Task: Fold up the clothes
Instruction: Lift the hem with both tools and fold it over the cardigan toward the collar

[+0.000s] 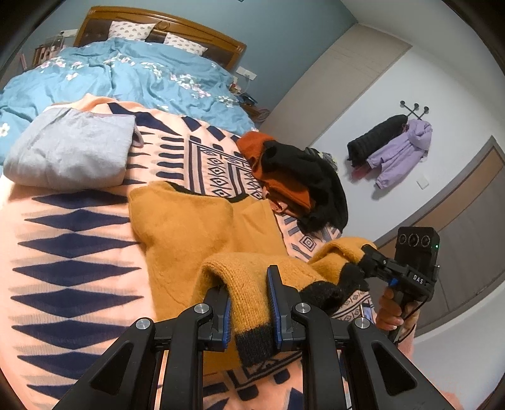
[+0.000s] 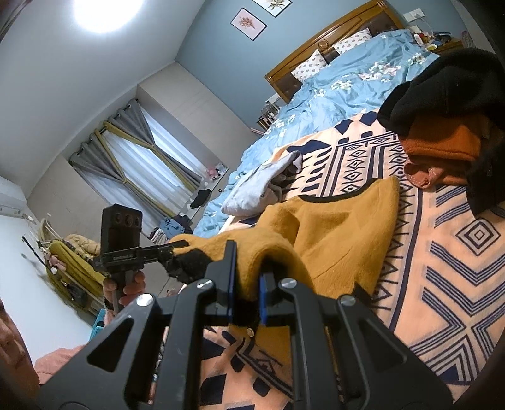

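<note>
Jaws beside "DAS"-lettered right gripper [image 1: 367, 263]

A lived-in bedroom in a home

A bed with a carved wooden headboard [image 1: 164, 28] stands against a blue wall, with 2 patterned pillows [image 1: 131, 30] and a rumpled blue floral duvet [image 1: 126, 72] at its far end and a peach blanket with navy geometric patterns [image 1: 63, 252] across the near end. On the right, coats hang from wall hooks [image 1: 413, 108] beside a door. On the left, grey-and-yellow curtains [image 2: 126, 151] frame a window, 2 framed prints [image 2: 249, 22] hang over the headboard, and a cluttered bedside table [image 2: 438, 39] sits at the far right.
</note>
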The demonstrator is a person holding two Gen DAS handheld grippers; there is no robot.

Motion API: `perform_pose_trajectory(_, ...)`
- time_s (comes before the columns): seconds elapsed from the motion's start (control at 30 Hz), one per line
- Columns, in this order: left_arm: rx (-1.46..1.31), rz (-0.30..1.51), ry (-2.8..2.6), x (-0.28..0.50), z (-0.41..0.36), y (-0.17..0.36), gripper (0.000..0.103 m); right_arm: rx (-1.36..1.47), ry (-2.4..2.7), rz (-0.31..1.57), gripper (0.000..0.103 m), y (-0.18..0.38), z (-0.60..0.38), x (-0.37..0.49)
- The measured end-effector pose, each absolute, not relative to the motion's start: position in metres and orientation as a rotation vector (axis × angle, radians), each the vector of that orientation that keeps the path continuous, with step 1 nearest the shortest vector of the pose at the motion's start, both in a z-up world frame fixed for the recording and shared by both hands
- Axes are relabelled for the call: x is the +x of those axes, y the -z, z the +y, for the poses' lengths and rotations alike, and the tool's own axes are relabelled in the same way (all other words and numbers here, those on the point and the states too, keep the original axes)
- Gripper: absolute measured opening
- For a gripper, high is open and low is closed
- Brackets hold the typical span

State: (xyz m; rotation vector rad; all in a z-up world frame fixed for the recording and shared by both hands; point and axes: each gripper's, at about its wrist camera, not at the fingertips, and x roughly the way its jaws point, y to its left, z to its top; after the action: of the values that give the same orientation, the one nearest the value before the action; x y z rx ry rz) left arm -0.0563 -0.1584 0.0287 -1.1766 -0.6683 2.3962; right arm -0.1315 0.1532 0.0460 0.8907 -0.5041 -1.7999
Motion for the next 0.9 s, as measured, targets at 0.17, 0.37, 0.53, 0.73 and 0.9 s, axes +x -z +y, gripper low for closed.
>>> perform_pose_trajectory(0.17,-1.194,-0.696,-2.393,-0.068,-0.162,-0.025,0.017,0.905,1.805,-0.52,0.014,-0.045,0.151,-0.143)
perform_pose_trajectory(0.37,-1.211,-0.701,-2.398,-0.082,-0.165,-0.024,0.017,0.92,1.817,-0.532,0.014,-0.042,0.15,-0.154)
perform_pose_trajectory(0.53,-1.227,-0.724,-2.395,-0.094,-0.167,-0.019,0.017,0.933,1.819,-0.545,0.014,-0.039,0.149,-0.164)
perform_pose_trajectory(0.73,-1.241,-0.738,-2.392,-0.106,-0.168,-0.015,0.017,0.954,1.823,-0.564,0.014,-0.033,0.146,-0.179)
perform_pose_trajectory(0.9,-1.269,-0.739,-2.395,-0.116,-0.169,-0.01,0.017,0.983,1.823,-0.577,0.014,-0.026,0.143,-0.191)
